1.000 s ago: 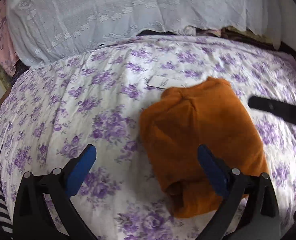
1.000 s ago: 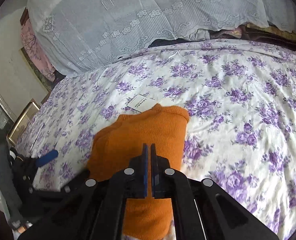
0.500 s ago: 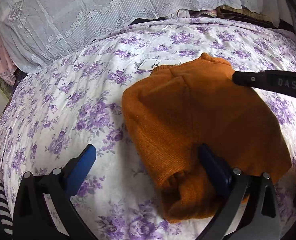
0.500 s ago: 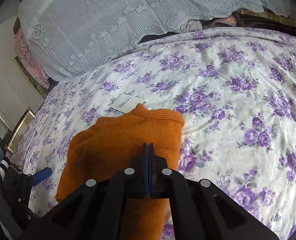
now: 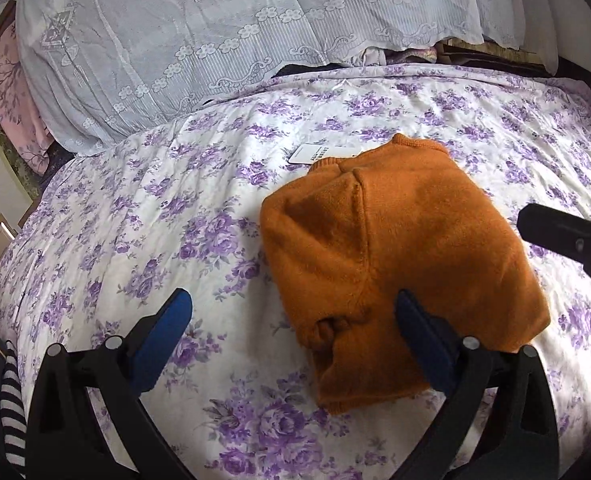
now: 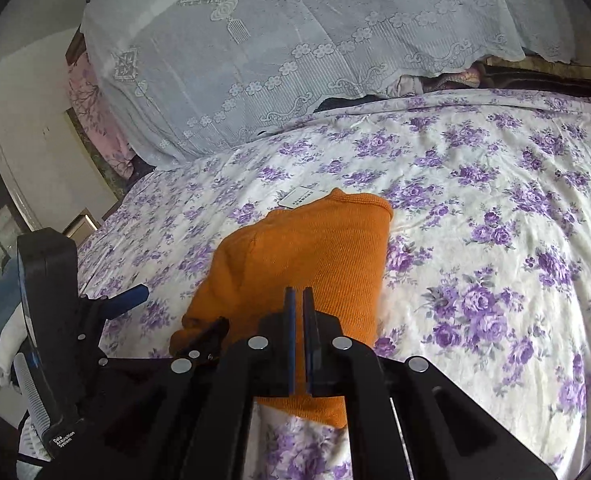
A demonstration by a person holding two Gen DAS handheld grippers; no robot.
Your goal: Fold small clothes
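Observation:
A small orange knit sweater lies folded on the floral bed sheet, its white tag sticking out at the far end. My left gripper is open and empty above the sweater's near left edge, its right finger over the fabric. My right gripper has its blue pads almost together with a thin gap and nothing between them, held over the sweater. The right gripper's black tip shows in the left wrist view. The left gripper also shows in the right wrist view.
A white lace cover drapes over a pile at the bed's far side. Pink fabric hangs at the far left. Striped clothing lies at the near left edge. Purple-flowered sheet stretches right of the sweater.
The left gripper has pulled back and up from the sweater. The right gripper has drawn back to the right, and a thin gap shows between its pads. The sweater lies still.

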